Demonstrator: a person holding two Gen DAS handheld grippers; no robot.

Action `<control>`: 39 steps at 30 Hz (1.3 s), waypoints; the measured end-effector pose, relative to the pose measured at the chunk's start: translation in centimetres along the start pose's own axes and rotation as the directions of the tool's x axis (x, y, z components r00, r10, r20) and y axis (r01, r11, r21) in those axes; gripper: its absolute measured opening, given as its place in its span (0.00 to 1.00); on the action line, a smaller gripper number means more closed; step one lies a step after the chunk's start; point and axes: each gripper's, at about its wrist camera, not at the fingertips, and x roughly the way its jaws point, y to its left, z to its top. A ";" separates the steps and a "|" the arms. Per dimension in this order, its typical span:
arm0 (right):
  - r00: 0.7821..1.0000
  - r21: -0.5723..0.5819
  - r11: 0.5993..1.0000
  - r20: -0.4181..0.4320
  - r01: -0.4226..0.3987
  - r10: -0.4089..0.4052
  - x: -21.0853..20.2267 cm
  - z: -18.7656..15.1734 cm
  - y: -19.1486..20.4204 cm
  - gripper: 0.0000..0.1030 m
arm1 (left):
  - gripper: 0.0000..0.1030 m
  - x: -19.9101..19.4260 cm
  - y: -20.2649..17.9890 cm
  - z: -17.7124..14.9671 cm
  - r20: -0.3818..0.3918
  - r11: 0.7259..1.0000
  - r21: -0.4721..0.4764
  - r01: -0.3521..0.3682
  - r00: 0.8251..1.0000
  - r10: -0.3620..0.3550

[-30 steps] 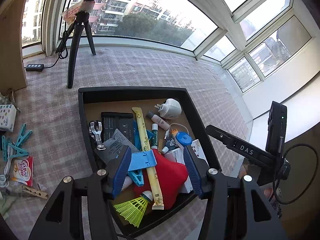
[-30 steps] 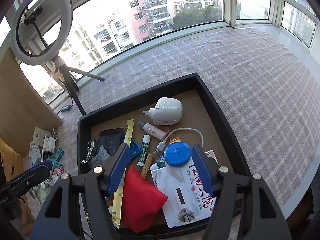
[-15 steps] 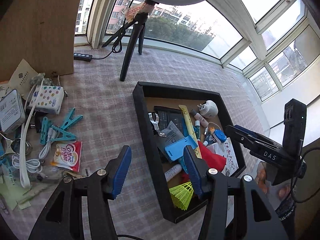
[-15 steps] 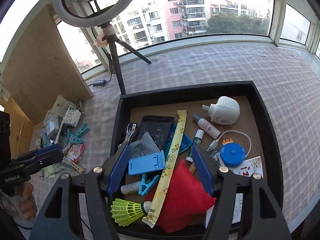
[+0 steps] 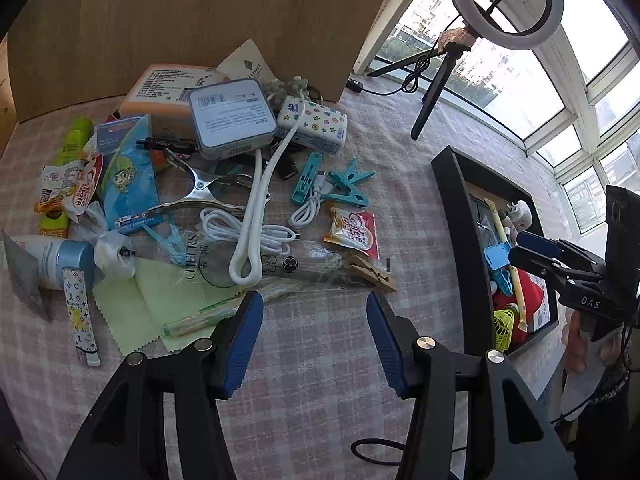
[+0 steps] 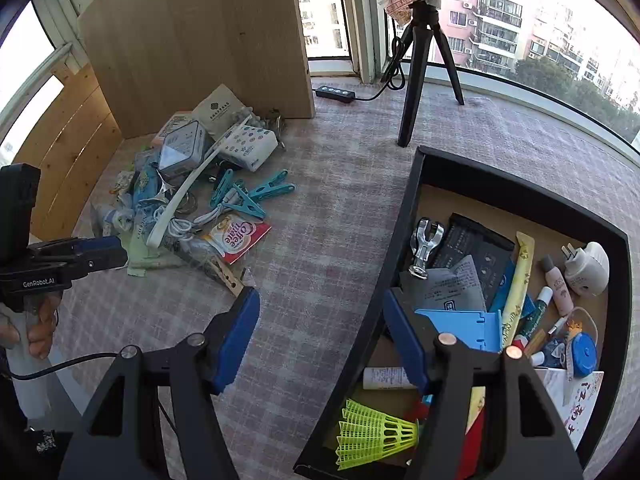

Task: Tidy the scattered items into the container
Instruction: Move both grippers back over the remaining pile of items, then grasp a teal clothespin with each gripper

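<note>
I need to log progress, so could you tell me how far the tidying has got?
Partly done. The black tray already holds a shuttlecock and blue phone stand. Both claws, left and right, are open and empty. The pile remains: teal clothespegs, white cable.

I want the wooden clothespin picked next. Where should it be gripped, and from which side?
Grip the flat-lying wooden clothespin across its narrow width at mid-length, coming down from above with the open left hand-held gripper, fingers straddling its long axis. It sits at the pile's near edge, partly over clear plastic wrap.

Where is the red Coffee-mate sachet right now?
The Coffee-mate sachet lies on the checked cloth, outside the black tray, between teal pegs and wooden pegs.
</note>
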 end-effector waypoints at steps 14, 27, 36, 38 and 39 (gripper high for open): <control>0.998 -0.127 0.991 -0.053 -0.029 0.023 6.3 6.3 4.4 0.61 | 0.49 2.1 -1.9 1.1 0.029 1.000 0.016 0.026 0.999 -0.027; 0.992 -0.233 0.968 -0.112 -0.087 0.062 11.1 6.2 5.9 0.47 | 0.36 7.8 -1.5 8.4 0.009 0.998 0.045 -0.042 0.999 0.041; 0.990 -0.264 0.960 -0.128 -0.098 0.066 12.8 7.0 6.3 0.47 | 0.31 10.4 -1.7 9.9 -0.018 0.994 0.081 -0.066 0.998 0.068; 0.989 -0.269 0.958 -0.132 -0.102 0.069 13.2 7.1 6.4 0.47 | 0.31 10.7 -1.7 10.1 -0.019 0.994 0.084 -0.072 0.997 0.073; 0.989 -0.270 0.957 -0.133 -0.105 0.071 13.3 7.1 6.5 0.47 | 0.31 10.7 -1.8 10.1 -0.015 0.993 0.091 -0.077 0.997 0.079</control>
